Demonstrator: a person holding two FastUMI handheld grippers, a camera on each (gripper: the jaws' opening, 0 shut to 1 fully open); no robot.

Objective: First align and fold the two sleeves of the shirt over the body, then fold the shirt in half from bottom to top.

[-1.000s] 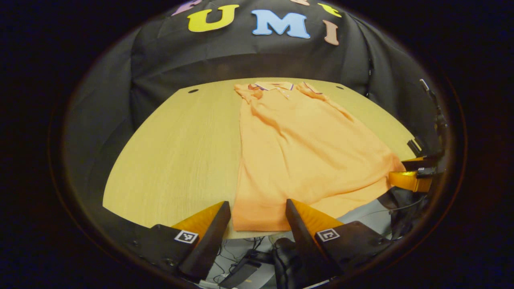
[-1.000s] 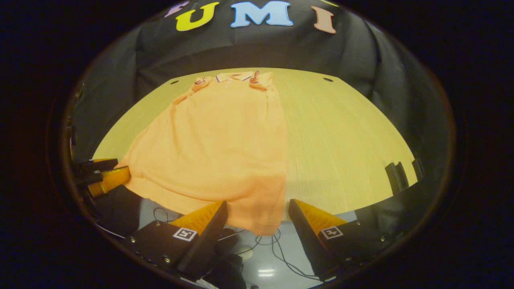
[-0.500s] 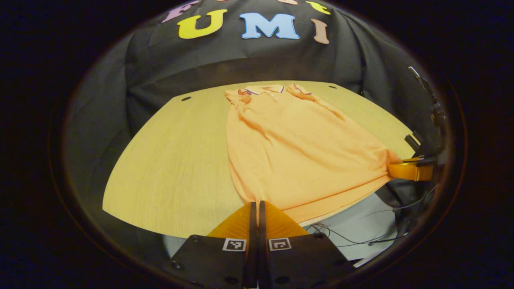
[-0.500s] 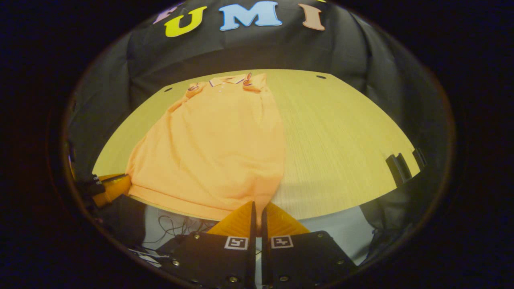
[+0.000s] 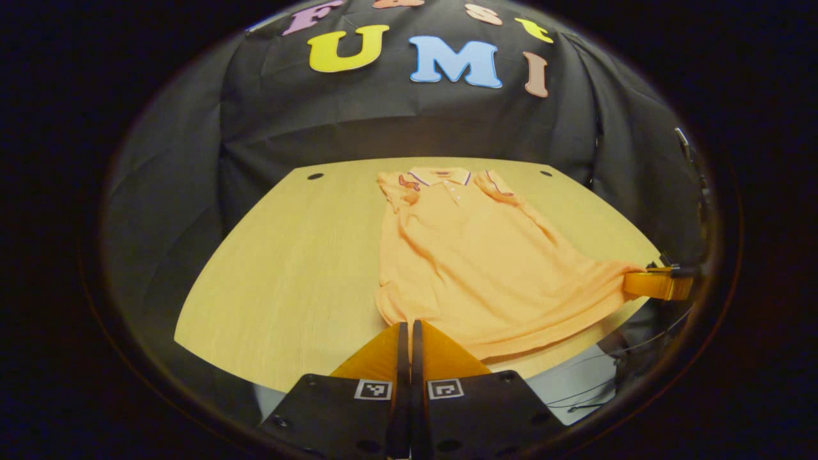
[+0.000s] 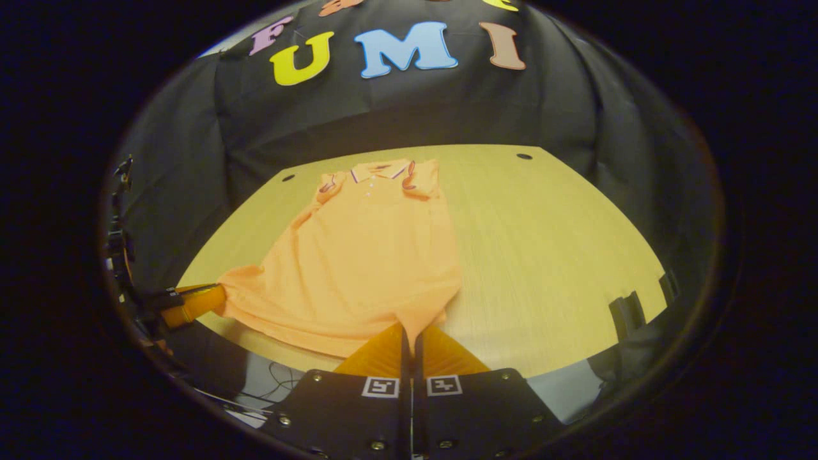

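An orange polo shirt [image 5: 473, 255] [image 6: 364, 262] lies on the wooden table [image 5: 294, 268] [image 6: 549, 249], collar at the far side, both sleeves folded in over the body. My left gripper [image 5: 406, 327] is shut on the shirt's bottom left hem corner. My right gripper [image 6: 409, 329] is shut on the bottom right hem corner. Both corners are lifted and the hem sags between them. In the left gripper view the right gripper [image 5: 658, 284] shows at the far right, holding its corner. The left gripper [image 6: 192, 305] shows at the far left of the right gripper view.
The table's near edge runs just below the hem, with cables [image 5: 588, 390] on a pale floor beyond it. A dark bracket [image 6: 629, 313] sits at the table's right edge. Two small holes [image 5: 315, 176] [image 5: 545, 172] mark the far corners. Black cloth hangs behind.
Both grippers went from open around the hem corners to shut on them. They have since risen and moved towards the collar, drawing the hem up off the near edge.
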